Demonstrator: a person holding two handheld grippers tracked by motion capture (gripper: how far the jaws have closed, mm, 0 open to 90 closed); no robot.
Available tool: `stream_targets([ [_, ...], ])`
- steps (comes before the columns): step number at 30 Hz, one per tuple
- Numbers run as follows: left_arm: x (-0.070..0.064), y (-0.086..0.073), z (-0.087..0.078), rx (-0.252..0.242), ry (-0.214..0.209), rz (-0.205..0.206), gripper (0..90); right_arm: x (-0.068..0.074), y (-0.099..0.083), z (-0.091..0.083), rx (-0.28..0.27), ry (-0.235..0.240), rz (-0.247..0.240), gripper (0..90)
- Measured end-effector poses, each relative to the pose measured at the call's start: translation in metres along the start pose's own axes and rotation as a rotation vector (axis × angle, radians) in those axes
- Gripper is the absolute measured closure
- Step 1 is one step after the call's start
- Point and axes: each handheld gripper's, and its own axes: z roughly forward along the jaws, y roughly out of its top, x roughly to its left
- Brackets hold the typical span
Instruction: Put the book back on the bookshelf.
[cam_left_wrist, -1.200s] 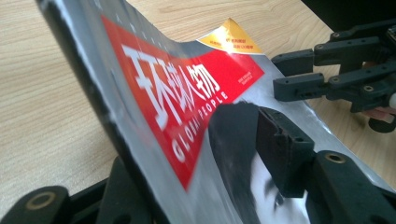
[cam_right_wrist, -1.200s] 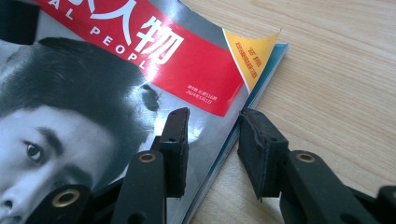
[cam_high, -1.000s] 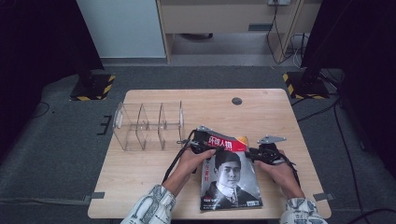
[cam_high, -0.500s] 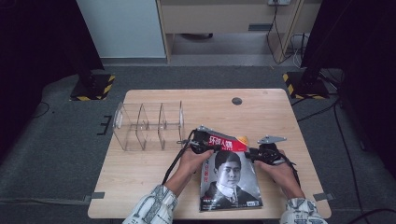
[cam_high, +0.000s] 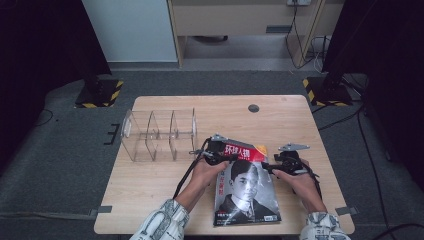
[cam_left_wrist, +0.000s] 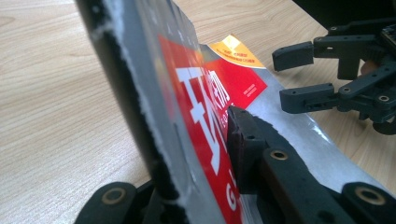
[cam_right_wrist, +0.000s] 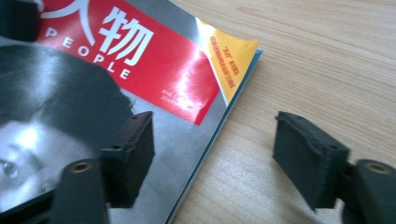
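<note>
comparing with a second ago, little has shifted: your left claw (cam_left_wrist: 196, 154) still pinches the magazine (cam_high: 245, 190) by its top edge, lifted off the table (cam_high: 150, 185). right claw (cam_right_wrist: 212, 158) stays spread, straddling the magazine's right edge; regrasp pending.

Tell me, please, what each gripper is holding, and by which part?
The left gripper clamps the magazine by its top left edge; the right gripper is open, holding nothing.
</note>
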Motion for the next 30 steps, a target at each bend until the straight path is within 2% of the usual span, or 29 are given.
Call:
stream_targets([
  [5, -0.003, 0.002, -0.004, -0.014, -0.006, 0.013, 81.3, -0.002, 0.002, 0.002, 0.006, 0.005, 0.009, 19.7],
  [8, -0.005, 0.004, -0.007, -0.022, -0.006, 0.027, 81.8, -0.002, 0.001, 0.001, 0.013, 0.007, 0.001, 19.5],
  [15, -0.008, 0.011, -0.016, -0.046, -0.004, 0.049, 83.1, -0.003, 0.003, -0.004, -0.018, 0.032, -0.012, 19.7],
  [19, -0.011, 0.015, -0.023, -0.055, -0.003, 0.070, 83.7, 0.001, 0.004, -0.004, -0.037, 0.051, -0.019, 21.2],
  [21, -0.012, 0.017, -0.026, -0.061, -0.004, 0.079, 84.0, 0.002, 0.004, -0.004, -0.033, 0.056, -0.033, 23.2],
  [30, -0.012, 0.024, -0.036, -0.081, -0.006, 0.097, 85.0, 0.004, 0.003, -0.002, -0.017, 0.085, -0.029, 29.5],
])
